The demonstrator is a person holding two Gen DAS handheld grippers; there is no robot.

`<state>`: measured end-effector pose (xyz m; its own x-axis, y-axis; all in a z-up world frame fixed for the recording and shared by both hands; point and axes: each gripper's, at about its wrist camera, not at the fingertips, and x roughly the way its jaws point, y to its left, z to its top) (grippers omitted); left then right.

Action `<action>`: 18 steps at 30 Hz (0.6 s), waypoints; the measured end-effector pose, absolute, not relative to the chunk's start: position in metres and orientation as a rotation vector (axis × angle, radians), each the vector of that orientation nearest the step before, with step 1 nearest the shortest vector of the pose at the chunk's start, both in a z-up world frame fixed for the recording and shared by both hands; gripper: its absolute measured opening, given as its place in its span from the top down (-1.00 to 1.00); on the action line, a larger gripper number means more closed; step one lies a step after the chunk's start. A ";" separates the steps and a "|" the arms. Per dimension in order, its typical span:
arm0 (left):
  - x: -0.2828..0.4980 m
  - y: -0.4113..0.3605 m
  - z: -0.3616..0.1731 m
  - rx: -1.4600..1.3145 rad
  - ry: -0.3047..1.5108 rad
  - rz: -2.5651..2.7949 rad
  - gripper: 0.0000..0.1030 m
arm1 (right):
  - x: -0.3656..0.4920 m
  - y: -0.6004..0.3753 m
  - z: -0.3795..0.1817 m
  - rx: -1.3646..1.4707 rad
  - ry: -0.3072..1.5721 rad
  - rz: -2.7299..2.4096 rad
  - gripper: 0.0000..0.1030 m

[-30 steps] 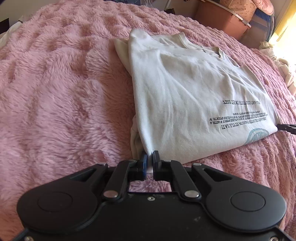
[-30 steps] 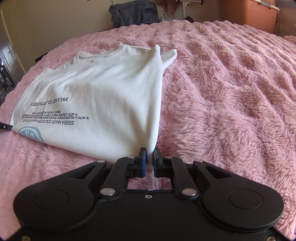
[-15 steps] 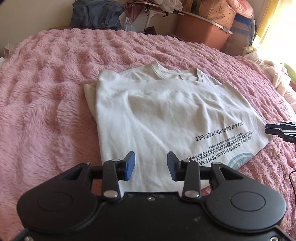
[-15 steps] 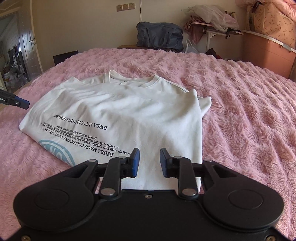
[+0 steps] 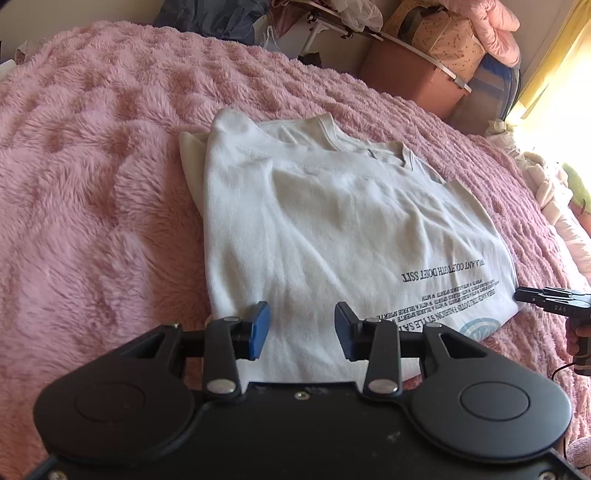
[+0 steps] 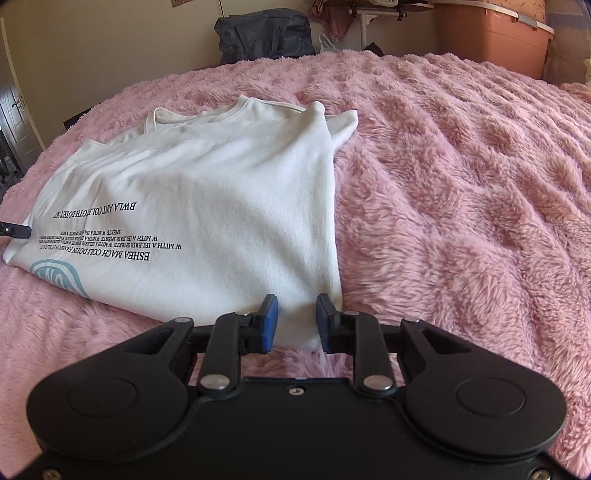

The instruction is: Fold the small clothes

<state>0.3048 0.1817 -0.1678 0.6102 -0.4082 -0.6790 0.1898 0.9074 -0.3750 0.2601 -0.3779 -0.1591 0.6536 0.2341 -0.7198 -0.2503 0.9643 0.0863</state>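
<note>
Nearest in the left wrist view, the left gripper (image 5: 301, 328) stands with its blue pads (image 5: 257, 329) wide apart; its jaws have just been opening, and nothing is pinched between them. They hover over the near edge of the folded white shirt (image 5: 325, 236), which shows through the gap but is not pressed by either pad.

In the right wrist view, the right gripper (image 6: 293, 321) stands narrower, with a clear gap between its pads (image 6: 266, 325). Its jaws came apart and have just eased back a little. The shirt's (image 6: 207, 206) near right corner lies below the gap, loose, gripped by neither pad.

The shirt lies flat on the pink blanket (image 6: 461, 206), folded into a rough rectangle, sides tucked under. Black upside-down lettering (image 6: 107, 243) and a pale blue round mark (image 6: 55, 277) sit near its closer edge; the collar (image 6: 207, 110) is at the far end. A small flap of sleeve sticks out at the far corner.

At the right edge of the left view, the right gripper's tip (image 5: 546, 297) shows just beside the shirt's printed corner, with a bit of the person's hand (image 5: 576, 334) below it.

Beyond the bed stand a dark bag (image 6: 266, 31) against the wall, a brown box (image 6: 491, 37), and piled bedding (image 5: 454, 40).
</note>
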 end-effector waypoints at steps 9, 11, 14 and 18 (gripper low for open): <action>0.333 0.235 -0.121 -0.358 0.772 -0.236 0.10 | 0.239 -0.271 -0.104 -0.132 0.629 0.458 0.27; 0.342 0.247 -0.121 -0.394 0.771 -0.195 0.10 | 0.232 -0.234 -0.098 -0.200 0.588 0.510 0.27; 0.355 0.262 -0.127 -0.466 0.780 -0.168 0.09 | 0.215 -0.166 -0.087 -0.321 0.505 0.620 0.32; 0.368 0.271 -0.133 -0.467 0.775 -0.142 0.09 | 0.200 -0.092 -0.090 -0.453 0.493 0.698 0.28</action>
